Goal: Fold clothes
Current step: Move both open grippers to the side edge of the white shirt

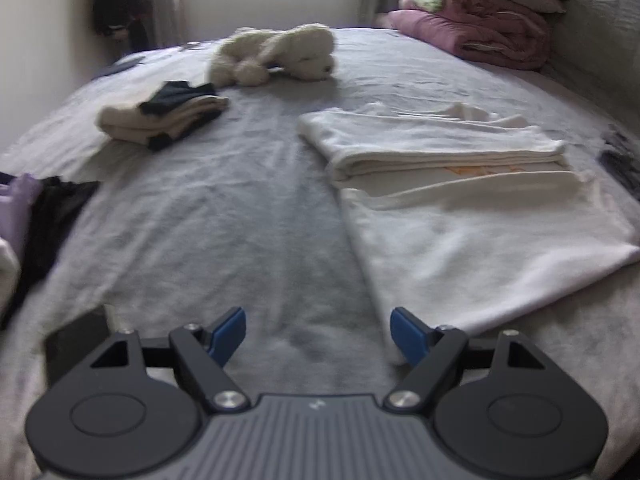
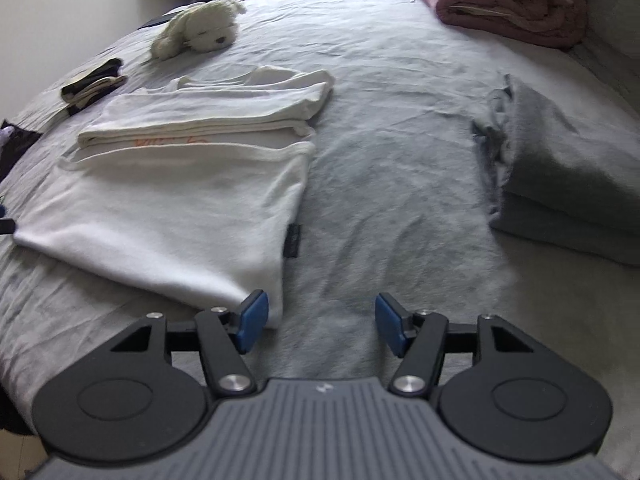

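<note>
The left gripper point(image 1: 318, 334) is spread wide and holds nothing; its blue pads point(image 1: 230, 334) hang over bare grey bedsheet point(image 1: 224, 216), with the near left corner of a white T-shirt point(image 1: 480, 240) just beside the right-hand pad. The right gripper point(image 2: 318, 326) is likewise released and empty, its left pad point(image 2: 253, 318) overlapping the shirt's near right corner, though whether it touches the cloth cannot be told. Both tools point forward and slightly down along the bed, level with each other at the near edge.

The white T-shirt point(image 2: 160, 220) lies flat on the sheet point(image 2: 380, 200), its far part folded back toward the near edge into a thick band with orange print showing at the fold; a small dark label sits on its right edge. One shirt is being worked.

To its right lies one folded grey garment point(image 2: 568, 184), well apart. To the left sits one small folded stack of cream and black clothes point(image 1: 160, 118), and at the left edge a heap of dark and lilac clothing point(image 1: 36, 224). Further back lies one white plush toy point(image 1: 276, 54), and at the head of the bed a pile of pink quilts point(image 1: 480, 28) topped by a green patterned cover.
</note>
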`<state>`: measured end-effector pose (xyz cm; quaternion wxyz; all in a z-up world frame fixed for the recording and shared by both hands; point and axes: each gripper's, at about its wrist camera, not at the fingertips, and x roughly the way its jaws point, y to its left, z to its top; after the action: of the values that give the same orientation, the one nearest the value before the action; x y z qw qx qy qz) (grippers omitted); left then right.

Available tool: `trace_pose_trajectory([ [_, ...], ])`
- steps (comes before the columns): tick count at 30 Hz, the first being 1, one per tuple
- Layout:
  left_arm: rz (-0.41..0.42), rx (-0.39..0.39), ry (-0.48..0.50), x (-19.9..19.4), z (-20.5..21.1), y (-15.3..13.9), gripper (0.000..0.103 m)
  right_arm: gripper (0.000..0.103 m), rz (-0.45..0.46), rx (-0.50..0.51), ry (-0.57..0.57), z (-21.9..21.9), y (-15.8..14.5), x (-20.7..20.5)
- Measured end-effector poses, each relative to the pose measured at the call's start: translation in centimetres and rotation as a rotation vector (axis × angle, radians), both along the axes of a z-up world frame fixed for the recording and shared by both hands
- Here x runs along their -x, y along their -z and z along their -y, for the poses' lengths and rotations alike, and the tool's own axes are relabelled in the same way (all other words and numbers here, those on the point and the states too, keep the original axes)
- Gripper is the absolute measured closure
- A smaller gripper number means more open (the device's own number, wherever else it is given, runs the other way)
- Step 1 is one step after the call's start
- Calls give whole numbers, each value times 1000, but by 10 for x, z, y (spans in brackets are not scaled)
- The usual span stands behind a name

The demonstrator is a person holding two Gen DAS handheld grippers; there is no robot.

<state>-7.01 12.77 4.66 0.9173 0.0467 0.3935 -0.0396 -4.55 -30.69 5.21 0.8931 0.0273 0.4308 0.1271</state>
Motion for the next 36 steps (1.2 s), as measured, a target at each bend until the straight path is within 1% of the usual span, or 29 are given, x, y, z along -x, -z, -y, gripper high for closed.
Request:
trace_pose_trajectory([
  [2,-3,17,-27,-1,-5,-1,26,41,-7,-55,3,3,-1,0],
  [5,3,85,43,3,-3,-5,28,41,-16,-138,7,6,-3,-1],
  [7,15,90,89,7,4,-7,30,41,-23,-194,10,9,-5,-1],
  [8,17,85,101,8,6,-7,32,41,-26,-221,11,10,-5,-1],
  [9,15,88,103,8,6,-7,35,41,-40,-245,15,11,-4,-2],
  [10,9,112,99,8,4,-7,37,41,-55,-272,25,13,-2,-3],
  [12,-4,161,89,7,0,-6,43,41,-84,-326,46,18,2,-5],
  [16,-42,271,54,3,-7,-1,52,40,-126,-416,74,22,7,-6],
  [18,-63,282,35,2,-7,4,61,40,-134,-417,76,20,7,-8],
  [19,-74,290,28,2,-7,7,63,40,-139,-417,77,19,8,-7],
  [21,-95,317,31,1,-8,10,75,40,-149,-439,84,20,10,-8],
  [26,-122,343,30,0,-12,12,77,39,-171,-494,103,24,14,-9],
  [30,-135,329,20,-1,-12,15,76,40,-174,-514,112,26,15,-9],
  [32,-135,307,23,-1,-9,16,76,40,-174,-517,117,27,16,-10],
  [34,-129,278,30,-1,-5,16,76,46,-172,-517,127,28,18,-10],
  [36,-129,267,29,-1,-4,16,76,68,-172,-501,148,30,20,-10],
])
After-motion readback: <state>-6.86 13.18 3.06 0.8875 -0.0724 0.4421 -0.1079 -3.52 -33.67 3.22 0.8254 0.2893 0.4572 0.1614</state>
